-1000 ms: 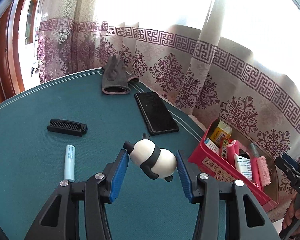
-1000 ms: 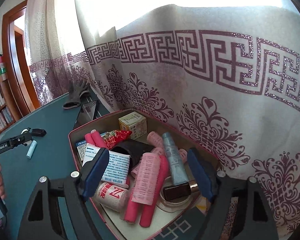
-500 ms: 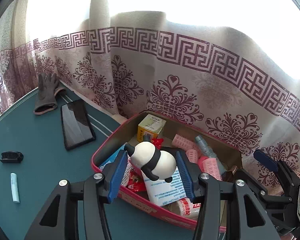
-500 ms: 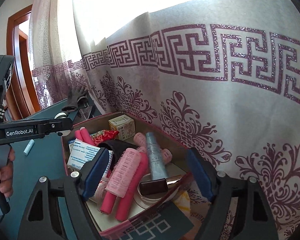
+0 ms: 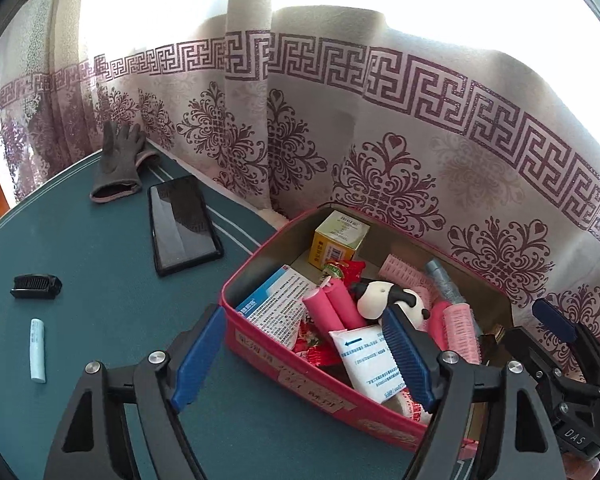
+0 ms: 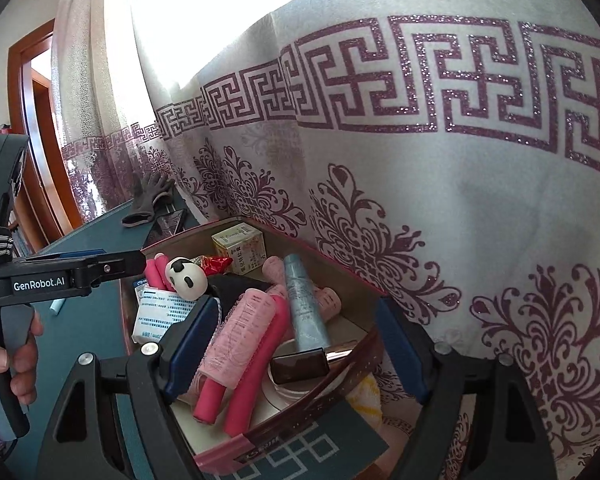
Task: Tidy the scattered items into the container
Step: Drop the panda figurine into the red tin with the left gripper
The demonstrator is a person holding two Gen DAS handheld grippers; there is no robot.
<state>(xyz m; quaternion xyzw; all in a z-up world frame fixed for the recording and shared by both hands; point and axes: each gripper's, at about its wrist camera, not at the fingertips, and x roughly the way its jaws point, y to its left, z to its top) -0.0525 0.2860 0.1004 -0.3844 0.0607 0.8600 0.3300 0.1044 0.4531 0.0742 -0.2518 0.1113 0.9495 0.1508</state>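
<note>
Lies free among ribbed pink rollers: smooth rounded panda (image 5: pixel 388 304) in red box (image 5: pixel 300 376) (left gripper (image 5: pixel 304 360) jaws opening, empty; right gripper (image 6: pixel 292 344) wide, empty), at two o'clock.

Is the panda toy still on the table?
No, the panda lies inside the red box, on top of the other things there.

Legible markings, placed relative to the red box (image 5: pixel 300 364):

- "GenRobot.AI", white lettering on the black arm of the left tongs (image 6: pixel 44 283), just left of the box in the right wrist view.
- "DAS", white on the black body of the right tongs (image 5: pixel 576 434), right of the box.
- Printing on the packets, cartons and taped labels of the box: too small to read.
</note>
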